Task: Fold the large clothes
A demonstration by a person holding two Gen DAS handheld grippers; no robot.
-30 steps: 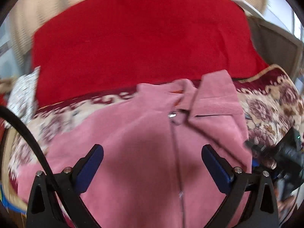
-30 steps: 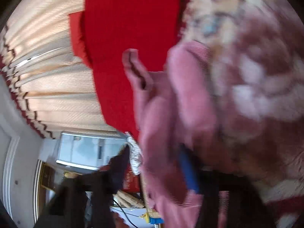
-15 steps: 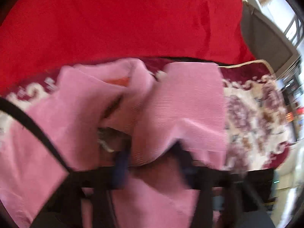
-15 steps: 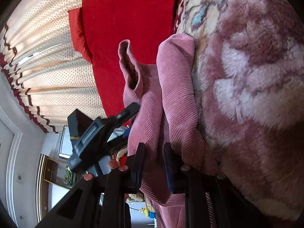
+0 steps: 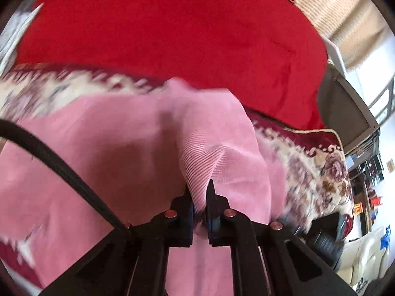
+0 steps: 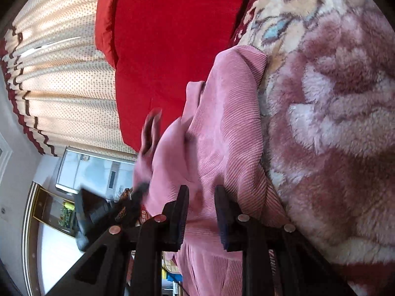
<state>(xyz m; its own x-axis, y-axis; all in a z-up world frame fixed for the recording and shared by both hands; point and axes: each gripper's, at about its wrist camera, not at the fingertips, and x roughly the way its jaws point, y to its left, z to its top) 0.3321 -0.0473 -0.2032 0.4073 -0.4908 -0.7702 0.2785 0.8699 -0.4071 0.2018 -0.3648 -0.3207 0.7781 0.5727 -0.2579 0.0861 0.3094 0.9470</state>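
Observation:
A pink corduroy jacket (image 5: pixel 123 153) lies on a floral fleece blanket (image 5: pixel 316 172). My left gripper (image 5: pixel 200 192) is shut on a raised fold of the jacket near its collar, and the ribbed cloth is pinched between the pads. In the right wrist view, the jacket (image 6: pixel 227 123) is bunched at the blanket's (image 6: pixel 333 123) edge. My right gripper (image 6: pixel 201 192) holds a thick fold of it between its fingers, with the jaws opening slightly. The blurred dark body of the left gripper (image 6: pixel 98 212) shows beside the cloth.
A red cover (image 5: pixel 172 29) fills the space behind the blanket. A black cable (image 5: pixel 61 170) crosses the left of the left wrist view. Dotted cream curtains (image 6: pixel 61 74) and a window stand beyond the red cover (image 6: pixel 172 37). Furniture and shelves stand at the far right (image 5: pixel 365 197).
My left gripper went from wide open above the flat jacket to shut on a fold near the collar, lifting it. The right gripper kept its place on the jacket's edge.

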